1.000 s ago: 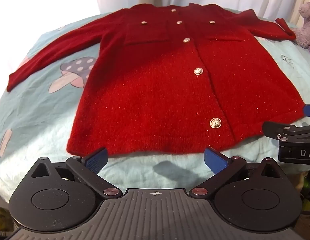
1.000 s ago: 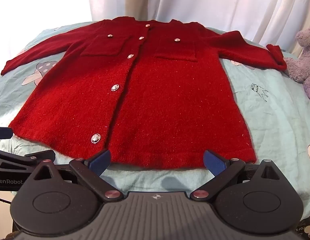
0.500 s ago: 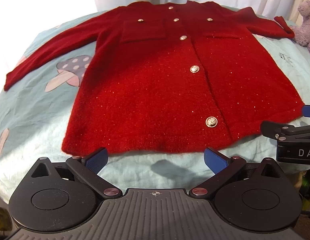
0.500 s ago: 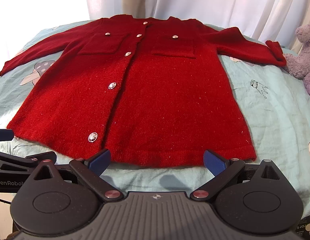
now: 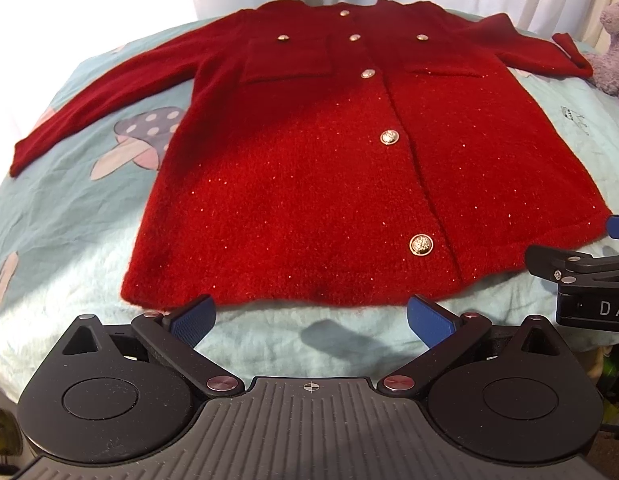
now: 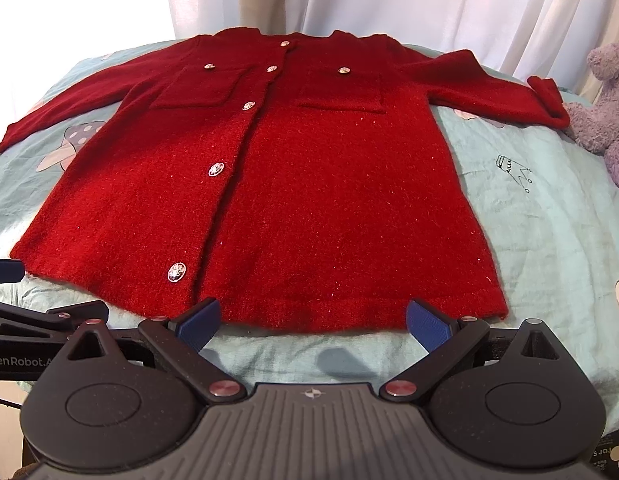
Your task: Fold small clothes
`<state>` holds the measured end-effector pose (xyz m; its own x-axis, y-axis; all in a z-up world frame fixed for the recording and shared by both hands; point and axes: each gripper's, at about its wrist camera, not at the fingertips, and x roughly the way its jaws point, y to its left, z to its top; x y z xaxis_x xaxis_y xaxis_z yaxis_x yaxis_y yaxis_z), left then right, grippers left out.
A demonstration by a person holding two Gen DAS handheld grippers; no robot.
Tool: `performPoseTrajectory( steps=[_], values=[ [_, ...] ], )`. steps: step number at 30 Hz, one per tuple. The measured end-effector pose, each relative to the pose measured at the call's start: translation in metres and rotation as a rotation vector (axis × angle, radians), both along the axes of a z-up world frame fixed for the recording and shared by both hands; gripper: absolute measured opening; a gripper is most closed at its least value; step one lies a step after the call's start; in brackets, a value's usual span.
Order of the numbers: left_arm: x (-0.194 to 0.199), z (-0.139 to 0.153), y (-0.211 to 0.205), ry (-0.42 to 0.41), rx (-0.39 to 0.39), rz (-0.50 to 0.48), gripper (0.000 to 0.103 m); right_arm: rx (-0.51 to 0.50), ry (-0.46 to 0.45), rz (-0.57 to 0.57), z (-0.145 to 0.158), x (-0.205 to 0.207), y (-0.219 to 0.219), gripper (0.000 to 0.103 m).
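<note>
Both grippers, left gripper (image 5: pixel 311 314) and right gripper (image 6: pixel 312 316), hover with jaws wide apart at frame bottom; pinching the fuzzy red knitted buttoned cardigan's (image 6: pixel 269 184) hem (image 6: pixel 329 316) unevenly may skew the fold.

From my left gripper's camera, the black body of my right gripper (image 5: pixel 589 292) pokes in at the right edge, and it bears white letters "DA", cut off by the frame. From my right gripper's camera, the body of my left gripper (image 6: pixel 21 344) at the left edge carries white lettering "GenRobot.A", also cut off. At the bottom right corner of that view, a dark printed item (image 6: pixel 611 456) shows the letters "S JOJ"; the rest I cannot read.
</note>
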<state>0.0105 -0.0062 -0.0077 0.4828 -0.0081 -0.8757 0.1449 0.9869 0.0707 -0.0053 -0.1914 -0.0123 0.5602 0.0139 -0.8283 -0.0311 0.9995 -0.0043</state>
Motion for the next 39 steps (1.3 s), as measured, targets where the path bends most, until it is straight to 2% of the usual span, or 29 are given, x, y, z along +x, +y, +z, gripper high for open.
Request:
performPoseTrajectory(
  steps=[39],
  values=[
    [0.0052,0.0014,-0.0012,0.011,-0.008,0.008,0.103,0.001,-0.001,0.005,0.0016,0.0024,-0.001,0.099]
  ],
)
